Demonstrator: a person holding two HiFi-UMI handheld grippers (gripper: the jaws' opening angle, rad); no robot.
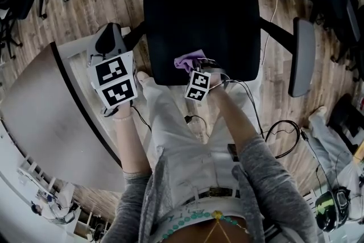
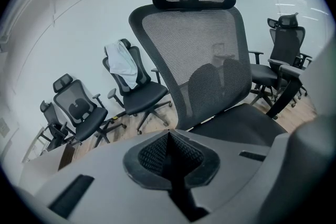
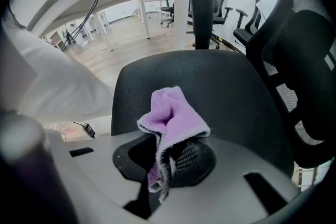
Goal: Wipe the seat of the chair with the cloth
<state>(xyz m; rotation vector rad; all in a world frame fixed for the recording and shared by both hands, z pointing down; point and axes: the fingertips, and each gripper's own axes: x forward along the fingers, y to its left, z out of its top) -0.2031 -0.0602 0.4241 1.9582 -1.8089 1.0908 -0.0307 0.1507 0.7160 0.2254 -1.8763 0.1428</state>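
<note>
Our right tool [image 3: 164, 165] is clamped on the purple cloth [image 3: 176, 115], which sits bunched above the front edge of the chair's seat [image 3: 220, 86] (black fabric). Our left tool [image 2: 170, 160], off the seat's left side, has its 2 jaws pressed together, empty.

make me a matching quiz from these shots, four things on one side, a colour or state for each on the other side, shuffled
Things:
1. cloth
2. left tool
3. chair seat
4. garment

Colours or states:
A. black, in front of the person
B. white, draped over a background chair
C. purple, pinched in the right tool
D. shut on nothing

Pairs: 1-C, 2-D, 3-A, 4-B
</note>
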